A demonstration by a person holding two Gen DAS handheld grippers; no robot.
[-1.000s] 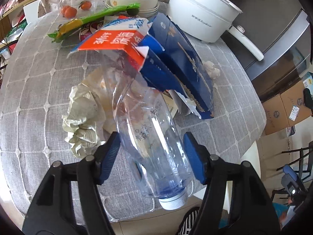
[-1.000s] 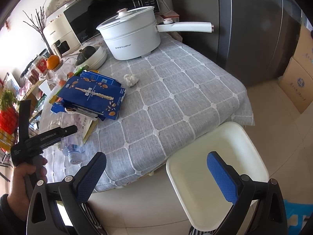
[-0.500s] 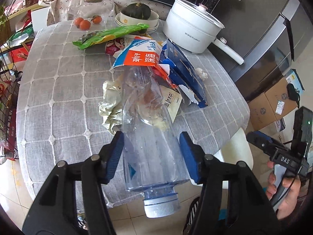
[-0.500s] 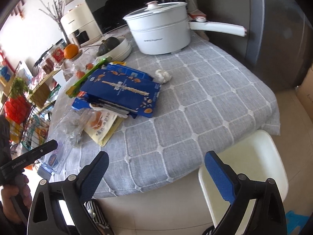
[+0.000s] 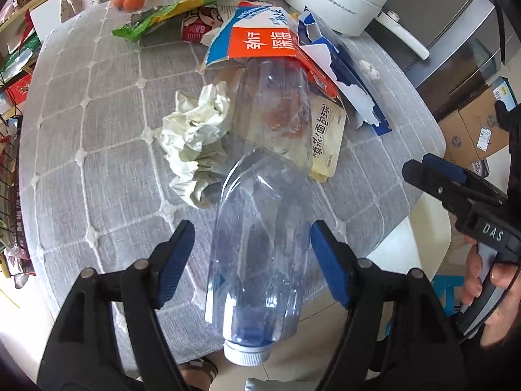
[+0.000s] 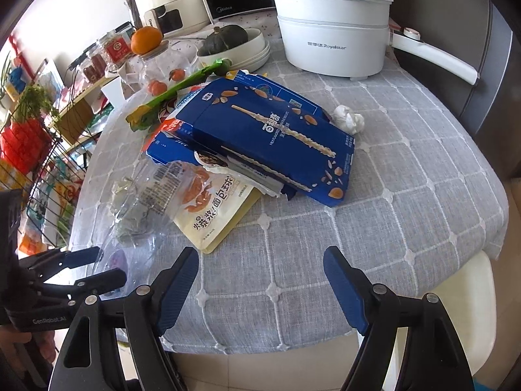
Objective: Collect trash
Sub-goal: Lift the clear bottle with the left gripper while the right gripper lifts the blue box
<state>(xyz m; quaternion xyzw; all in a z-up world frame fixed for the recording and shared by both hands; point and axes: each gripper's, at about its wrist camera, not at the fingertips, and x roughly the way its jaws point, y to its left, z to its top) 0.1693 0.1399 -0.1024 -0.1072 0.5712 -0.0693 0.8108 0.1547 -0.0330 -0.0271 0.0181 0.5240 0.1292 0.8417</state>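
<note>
Here the white pot [image 6: 332, 45] reads "Royalstar" — both grippers' jaws apart, gripping nothing.

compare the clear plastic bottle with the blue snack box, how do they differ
The bottle is see-through and rounded; the blue box is opaque, flat and printed. The bottle lies at the table's near edge between the left gripper's open jaws, cap pointing off the table; the box sits farther in, propped on other wrappers, with no gripper around it. The bottle looks dented but whole; the box is torn open. Both are empty packaging lying on the grey tablecloth.
</note>
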